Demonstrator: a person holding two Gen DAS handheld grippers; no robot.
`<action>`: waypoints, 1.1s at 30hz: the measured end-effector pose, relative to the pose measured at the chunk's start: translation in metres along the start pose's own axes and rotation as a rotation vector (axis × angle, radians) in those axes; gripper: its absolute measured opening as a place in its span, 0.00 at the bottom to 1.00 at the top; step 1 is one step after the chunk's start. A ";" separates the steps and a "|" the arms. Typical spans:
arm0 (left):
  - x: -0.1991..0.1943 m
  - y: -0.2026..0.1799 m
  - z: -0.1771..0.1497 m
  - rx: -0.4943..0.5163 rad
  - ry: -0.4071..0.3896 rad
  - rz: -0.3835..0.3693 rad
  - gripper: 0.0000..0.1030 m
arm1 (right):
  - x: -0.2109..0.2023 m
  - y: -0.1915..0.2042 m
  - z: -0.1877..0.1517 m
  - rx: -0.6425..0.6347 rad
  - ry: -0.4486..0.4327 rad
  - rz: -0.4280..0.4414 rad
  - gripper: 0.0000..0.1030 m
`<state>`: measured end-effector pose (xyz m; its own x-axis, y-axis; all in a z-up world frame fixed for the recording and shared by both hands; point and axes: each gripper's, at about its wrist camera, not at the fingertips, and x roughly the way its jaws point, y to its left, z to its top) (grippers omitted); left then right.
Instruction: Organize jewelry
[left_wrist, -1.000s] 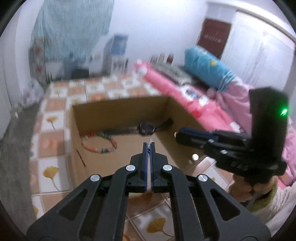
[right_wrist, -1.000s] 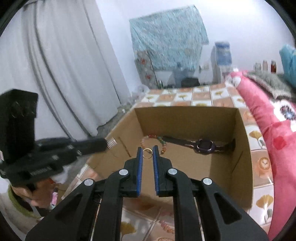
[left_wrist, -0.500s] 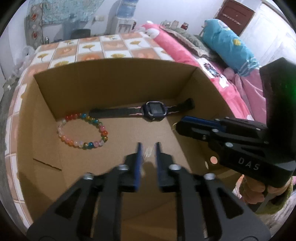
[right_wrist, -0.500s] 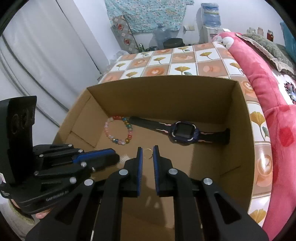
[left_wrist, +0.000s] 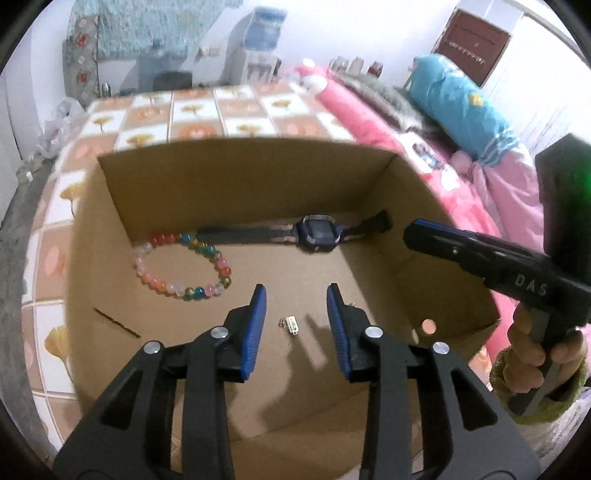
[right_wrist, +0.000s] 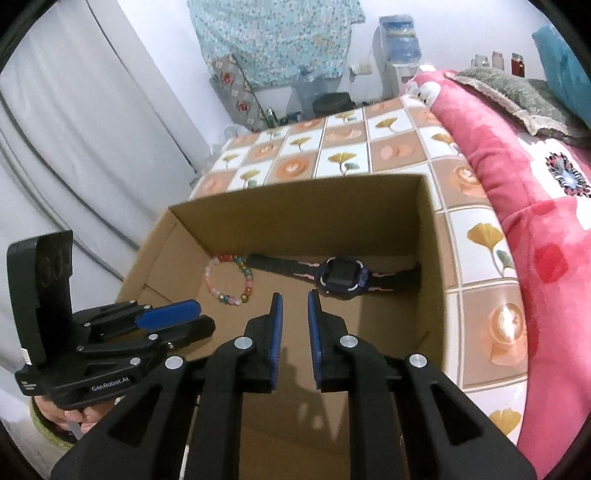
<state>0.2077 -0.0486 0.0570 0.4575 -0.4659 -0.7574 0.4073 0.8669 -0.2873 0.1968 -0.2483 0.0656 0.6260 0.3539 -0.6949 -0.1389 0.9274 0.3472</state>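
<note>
Left tongs stand wide apart over the floor of the cardboard box, holding nothing. A small metal trinket, possibly an earring or clasp though too small to tell, lies on the box floor directly between their blue pads. Right tongs are parted by a narrow gap above the box interior, with nothing visible between them. A beaded bracelet lies at the far left of the box floor, and a digital wristwatch lies along the far wall; bracelet and strap nearly touch.

Judgement: the depositing step is in hand, and both pairs look emptied. The next move calls for lifting both clear of the box walls and locating any jewelry outside the box; none shows in either view.
</note>
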 end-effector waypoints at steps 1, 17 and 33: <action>-0.007 -0.001 -0.001 0.006 -0.025 -0.007 0.35 | -0.009 0.000 -0.002 0.004 -0.021 0.010 0.16; -0.135 -0.021 -0.121 0.130 -0.233 -0.169 0.68 | -0.109 0.000 -0.129 -0.026 -0.156 0.081 0.20; -0.038 -0.046 -0.179 0.166 -0.054 0.087 0.64 | -0.027 0.028 -0.220 -0.001 0.113 -0.042 0.20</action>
<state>0.0301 -0.0387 -0.0060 0.5364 -0.4032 -0.7414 0.4869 0.8654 -0.1183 0.0071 -0.2050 -0.0446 0.5411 0.3257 -0.7753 -0.1150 0.9420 0.3154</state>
